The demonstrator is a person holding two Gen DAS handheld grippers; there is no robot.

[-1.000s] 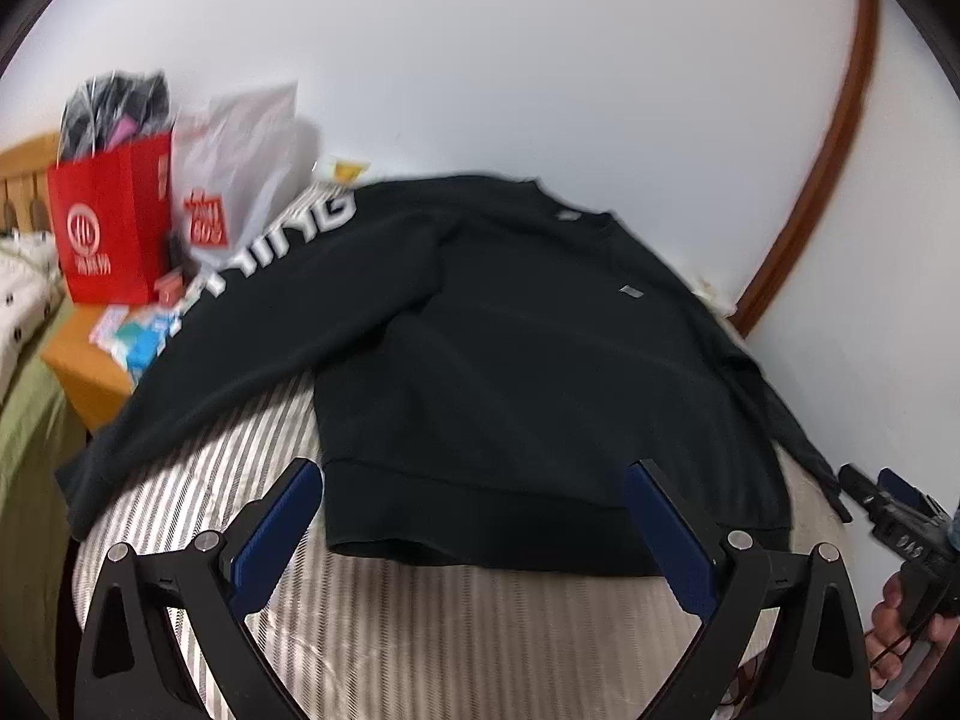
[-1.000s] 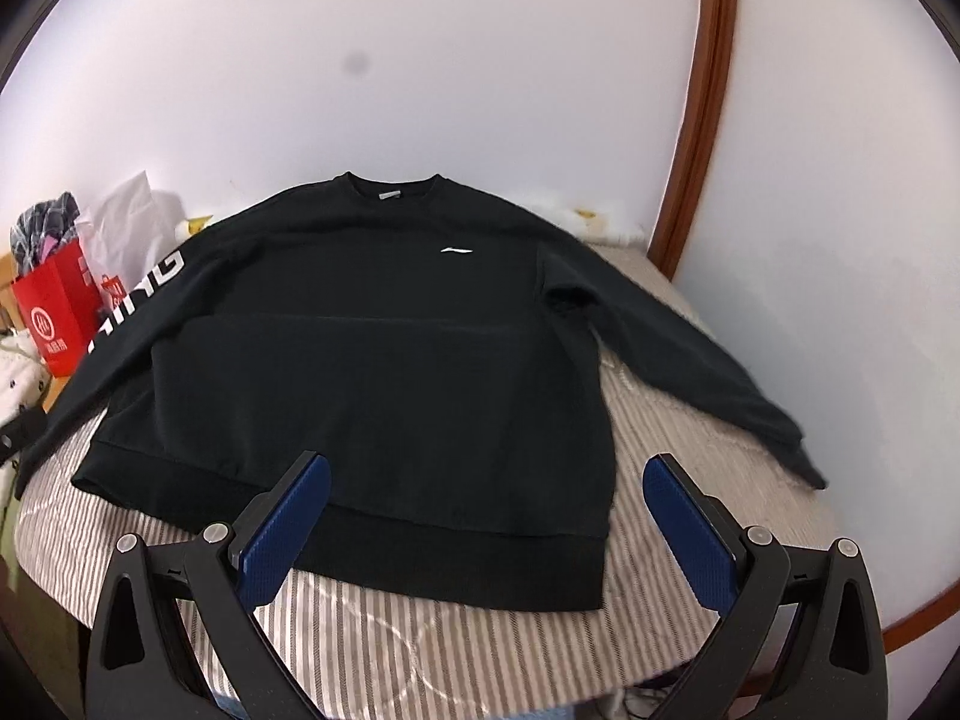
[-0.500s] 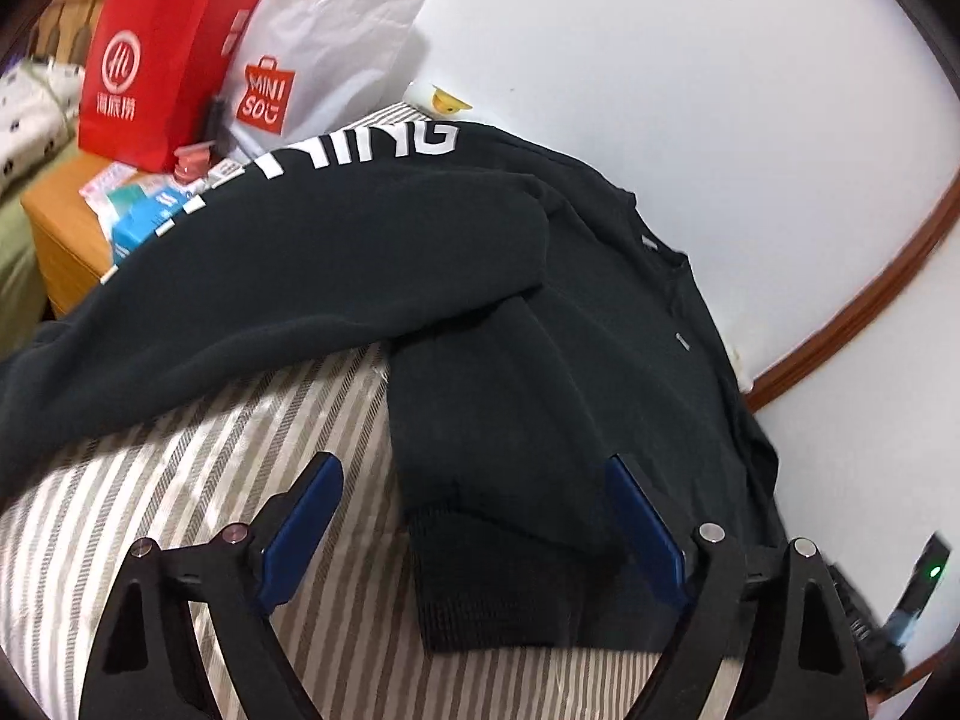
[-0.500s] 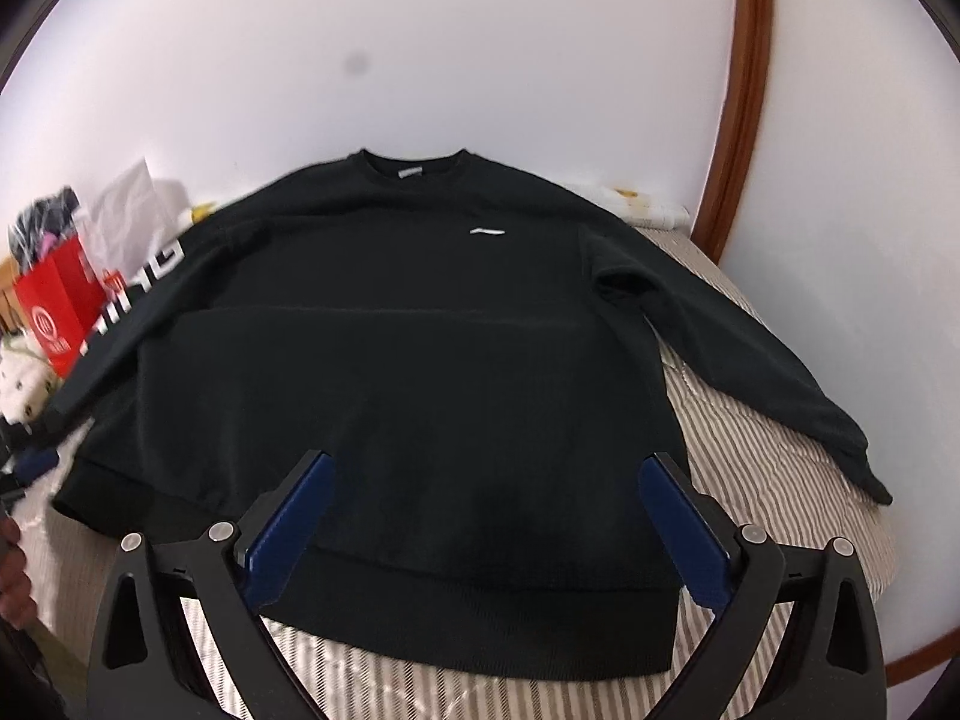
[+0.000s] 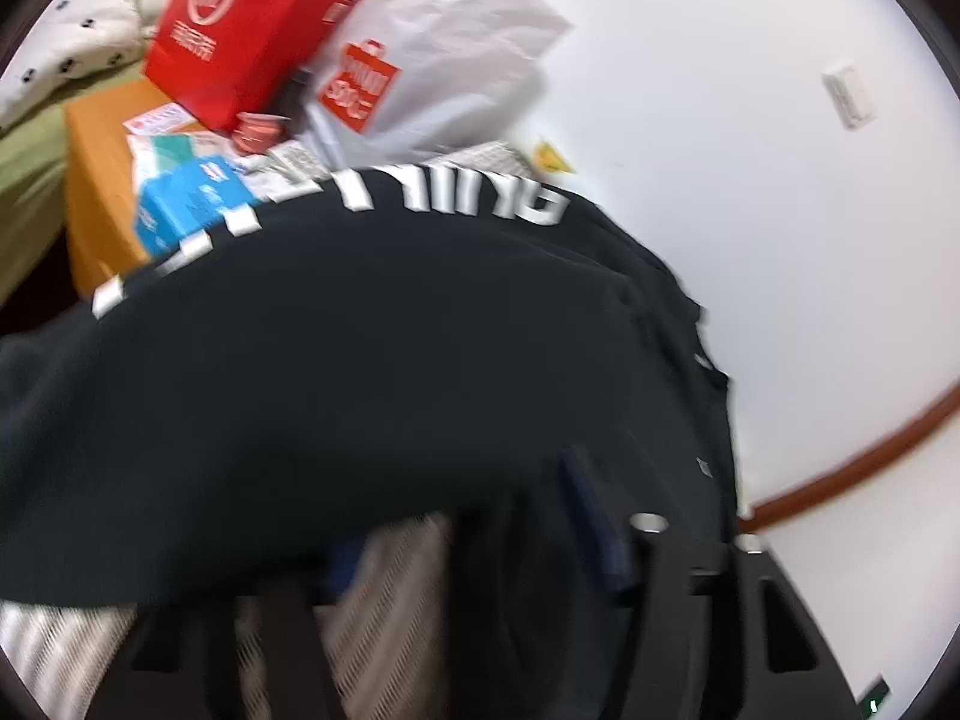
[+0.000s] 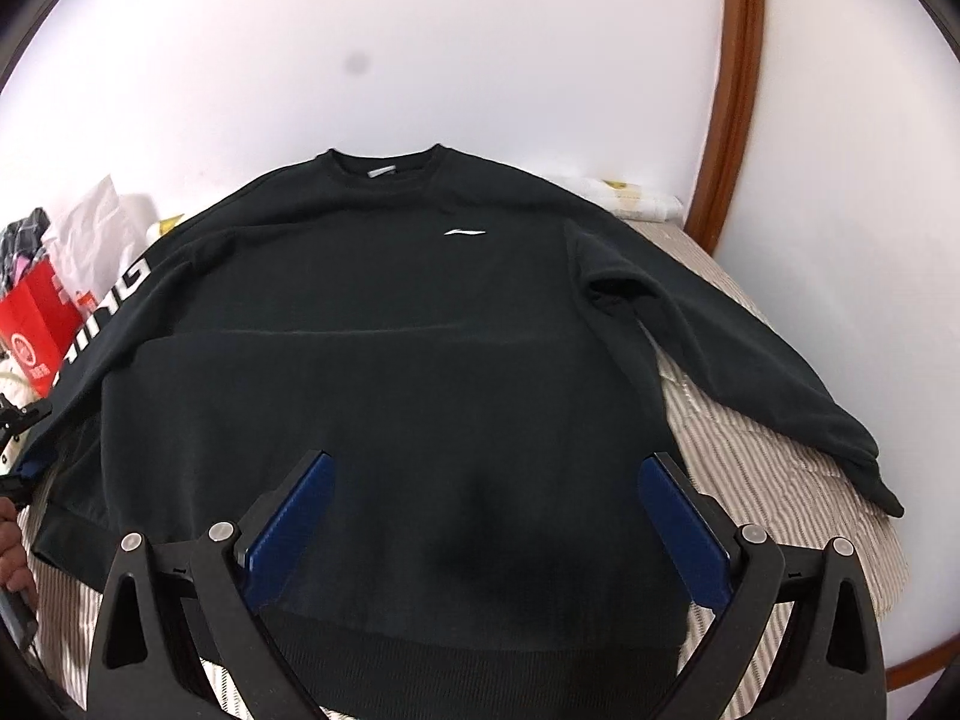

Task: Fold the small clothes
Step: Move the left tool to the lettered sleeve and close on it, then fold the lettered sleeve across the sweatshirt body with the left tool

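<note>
Black long-sleeved sweatshirt [image 6: 384, 360] lies spread front-up on a bed with a grey-and-white striped cover [image 6: 774, 480], filling the middle of the right wrist view, its collar toward the white wall [image 6: 480, 48] and one sleeve trailing to the right edge of the frame. The right gripper [image 6: 480, 516] hovers over the lower body of the garment with its blue-padded jaws wide apart and nothing between them.

The left wrist view is blurred. The left gripper [image 5: 468, 546] sits at the bottom of that frame at the sweatshirt's hem corner; its jaws have just been closing, with dark fabric between them, though whether the pads already press on it cannot be told. The sleeve with white lettering [image 5: 420, 198] runs across the upper left. Behind it stand a red paper bag [image 5: 252, 24] and a white plastic shopping bag [image 5: 432, 66].
</note>
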